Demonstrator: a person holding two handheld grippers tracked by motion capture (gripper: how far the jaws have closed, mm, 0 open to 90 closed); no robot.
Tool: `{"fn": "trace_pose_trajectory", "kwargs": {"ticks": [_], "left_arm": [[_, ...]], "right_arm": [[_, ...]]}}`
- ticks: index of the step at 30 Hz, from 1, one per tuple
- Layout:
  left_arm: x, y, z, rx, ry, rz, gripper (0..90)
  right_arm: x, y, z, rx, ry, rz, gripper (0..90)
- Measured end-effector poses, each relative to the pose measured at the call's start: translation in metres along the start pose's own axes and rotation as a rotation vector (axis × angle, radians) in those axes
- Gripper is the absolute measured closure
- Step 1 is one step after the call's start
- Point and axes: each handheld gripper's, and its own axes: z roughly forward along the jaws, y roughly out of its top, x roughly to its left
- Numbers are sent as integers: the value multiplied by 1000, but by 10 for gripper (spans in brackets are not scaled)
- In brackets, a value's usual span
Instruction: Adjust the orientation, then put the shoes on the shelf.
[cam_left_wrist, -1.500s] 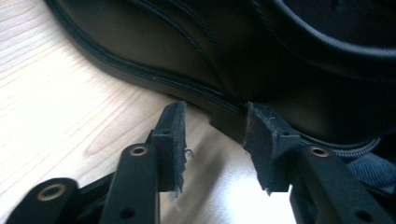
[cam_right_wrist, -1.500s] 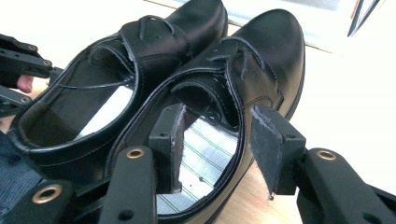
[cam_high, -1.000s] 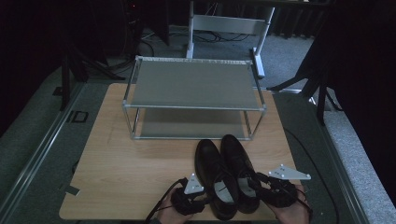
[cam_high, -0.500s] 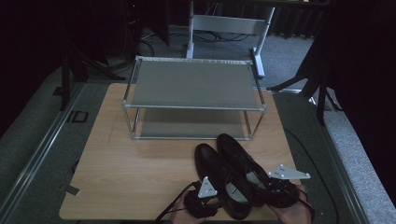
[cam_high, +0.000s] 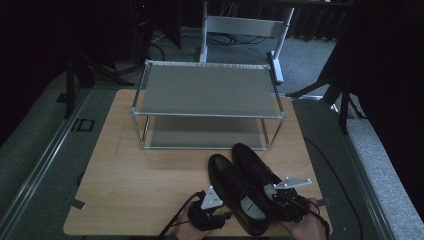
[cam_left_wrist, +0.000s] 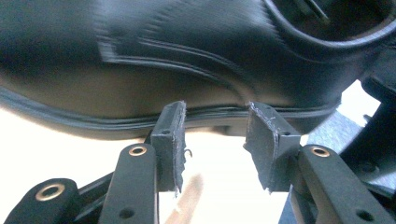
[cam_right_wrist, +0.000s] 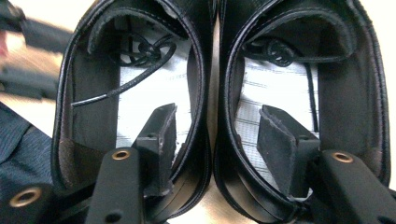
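Apparently right tool (cam_right_wrist: 217, 140) straddles 2 shoes' (cam_right_wrist: 208, 84) touching inner walls.

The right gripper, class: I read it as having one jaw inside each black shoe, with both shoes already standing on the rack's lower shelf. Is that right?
Not quite. The right gripper does have one jaw inside each black shoe, but the high view shows both shoes on the wooden table in front of the rack, not on its lower shelf.
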Motion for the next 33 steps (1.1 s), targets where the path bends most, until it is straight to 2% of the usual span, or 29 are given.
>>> {"fn": "trace_pose_trajectory", "kwargs": {"ticks": [2, 7, 10, 15, 19, 27, 33], "left_arm": [[4, 0, -1, -5, 9, -10, 579], [6, 1, 3, 3, 13, -8, 579], [5, 2, 8, 8, 13, -13, 579], [4, 2, 13, 15, 13, -14, 579], [5, 2, 11, 10, 22, -11, 579], [15, 2, 4, -6, 48, -30, 579], [17, 3, 5, -6, 53, -34, 579]], "right_arm": [[1, 1, 2, 28, -5, -5, 504], [1, 4, 6, 73, -11, 2, 566], [0, 6, 6, 79, -9, 5, 628], [-1, 5, 6, 80, -8, 3, 654], [1, 5, 7, 81, -23, -10, 669], [5, 5, 9, 80, -47, -32, 673], [3, 5, 11, 91, -27, -42, 750]]}}
